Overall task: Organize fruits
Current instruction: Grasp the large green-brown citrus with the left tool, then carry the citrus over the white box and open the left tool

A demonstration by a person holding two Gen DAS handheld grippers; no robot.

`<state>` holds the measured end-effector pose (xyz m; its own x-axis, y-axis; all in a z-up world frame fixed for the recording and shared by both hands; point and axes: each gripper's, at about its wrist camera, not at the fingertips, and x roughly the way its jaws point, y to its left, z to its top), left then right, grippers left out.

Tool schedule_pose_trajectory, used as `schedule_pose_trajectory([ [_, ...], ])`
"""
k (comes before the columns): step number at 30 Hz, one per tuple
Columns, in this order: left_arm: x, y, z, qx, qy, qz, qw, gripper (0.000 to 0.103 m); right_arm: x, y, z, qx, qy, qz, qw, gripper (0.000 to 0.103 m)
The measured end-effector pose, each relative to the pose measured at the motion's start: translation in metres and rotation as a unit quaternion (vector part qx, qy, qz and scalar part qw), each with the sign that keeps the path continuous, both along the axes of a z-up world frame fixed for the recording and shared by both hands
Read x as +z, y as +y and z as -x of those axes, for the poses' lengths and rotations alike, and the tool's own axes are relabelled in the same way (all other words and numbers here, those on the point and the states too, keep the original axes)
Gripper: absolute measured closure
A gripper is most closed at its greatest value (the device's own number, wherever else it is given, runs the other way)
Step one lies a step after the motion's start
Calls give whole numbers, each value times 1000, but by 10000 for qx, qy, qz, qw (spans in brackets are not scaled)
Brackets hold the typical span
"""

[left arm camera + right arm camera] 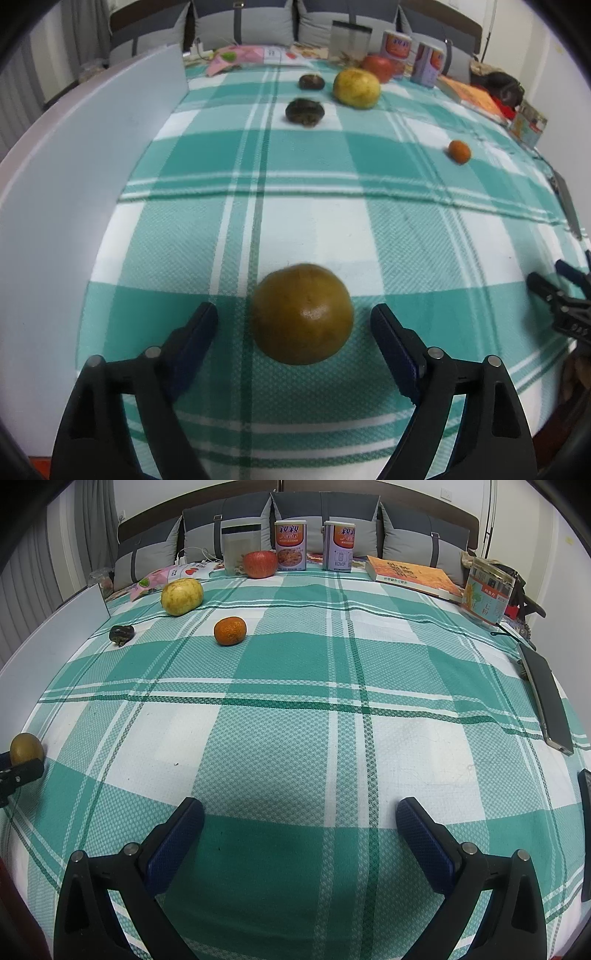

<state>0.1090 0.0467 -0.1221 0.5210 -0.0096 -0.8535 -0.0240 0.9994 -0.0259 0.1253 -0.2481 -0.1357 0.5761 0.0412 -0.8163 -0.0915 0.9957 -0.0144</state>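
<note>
Olive-brown round fruit [302, 314] on the green-and-white checked cloth [332, 229], lying between the fingers of the left gripper [293, 319], a clear gap of cloth showing on either side, pads not pressing it. Jaws of that gripper spread wide. Right gripper [300, 816] likewise spread wide, only bare cloth between its blue pads [424, 845]. Further out on the cloth, small orange tangerine [229, 630], well apart from the rest. Beyond it to the left, dark wrinkled fruit [305, 110], and a second dark fruit [311, 81] just behind that. Beside those, large yellow-green round fruit [356, 88]. Behind it, red apple [259, 564], near the far edge. At the far edge, two tall printed cans [290, 545], an orange-covered book [413, 576] and grey cushions [221, 535].
</note>
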Motion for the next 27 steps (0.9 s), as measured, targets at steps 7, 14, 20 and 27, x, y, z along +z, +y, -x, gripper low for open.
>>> schedule_pose_trajectory([
  [7, -4, 0, 8, -55, -413, -84, 9991, 7, 0, 0, 0, 2, 1, -1, 10000, 0],
  [14, -5, 0, 10, -109, -518, -108, 9985, 7, 0, 0, 0, 3, 2, -2, 10000, 0],
  [20, -5, 0, 11, -115, -543, -115, 9984, 7, 0, 0, 0, 4, 2, -2, 10000, 0],
  [27, -6, 0, 11, -113, -546, -114, 9984, 7, 0, 0, 0, 5, 1, -2, 10000, 0],
])
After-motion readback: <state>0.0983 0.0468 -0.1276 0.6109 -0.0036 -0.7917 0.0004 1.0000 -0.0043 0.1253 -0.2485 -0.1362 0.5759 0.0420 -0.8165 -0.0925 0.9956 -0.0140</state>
